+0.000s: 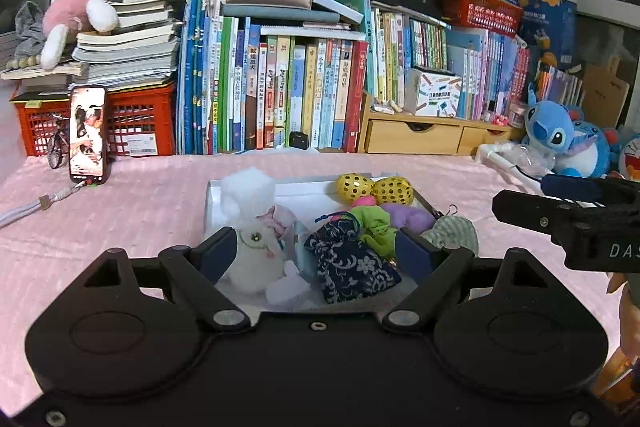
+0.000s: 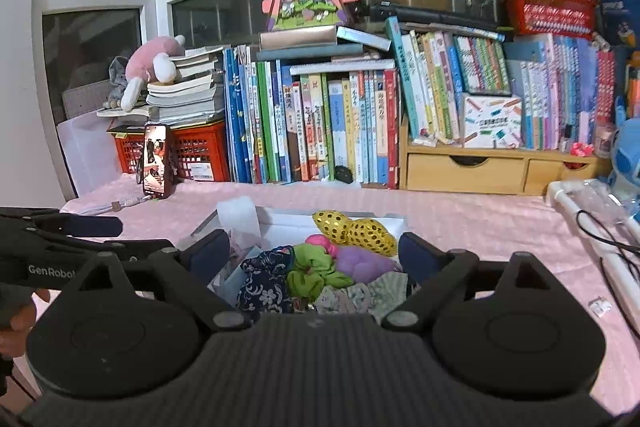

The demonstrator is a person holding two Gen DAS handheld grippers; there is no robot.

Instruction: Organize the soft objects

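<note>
left tool (image 1: 316, 251) spread, right tool (image 2: 314, 253) spread, both empty, over white tray (image 1: 304, 189) of soft toys

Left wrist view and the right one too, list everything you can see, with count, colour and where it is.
white tray: one, on the pink tablecloth, centre
white plush: one, tray's left side
navy floral pouch: one, tray front
green cloth: one, tray middle
purple soft toy: one, behind the green cloth
yellow dotted bow: one, tray's back edge
checked pouch: one, green-white, tray's right edge
phone: one, upright, back left
blue plush: one visible clearly, far right
left gripper: open
right gripper: open
</note>
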